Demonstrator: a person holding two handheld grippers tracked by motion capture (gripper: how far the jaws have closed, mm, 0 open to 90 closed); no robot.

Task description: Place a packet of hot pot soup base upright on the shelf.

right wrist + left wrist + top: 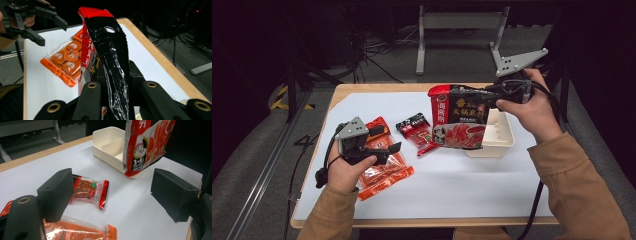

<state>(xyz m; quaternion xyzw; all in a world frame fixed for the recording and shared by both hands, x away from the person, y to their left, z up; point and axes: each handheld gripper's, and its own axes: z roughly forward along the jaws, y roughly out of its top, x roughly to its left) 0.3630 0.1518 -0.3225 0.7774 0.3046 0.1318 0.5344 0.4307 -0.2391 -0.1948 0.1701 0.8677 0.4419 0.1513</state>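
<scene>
My right gripper [492,93] is shut on the top edge of a large black and red food bag [459,120], which hangs in the air over the left side of a white divided box [501,139]. In the right gripper view the bag [110,50] stands up from between the jaws. My left gripper [391,140] is open just above an orange snack packet [384,175] at the table's left. Nothing is between its fingers [56,192]. A small red packet [90,191] lies flat on the table beyond them.
A white sheet [462,185] covers the wooden table [412,86]. The box [105,147] has a divider inside and sits at the right. Behind the table are a metal frame and cables on the floor.
</scene>
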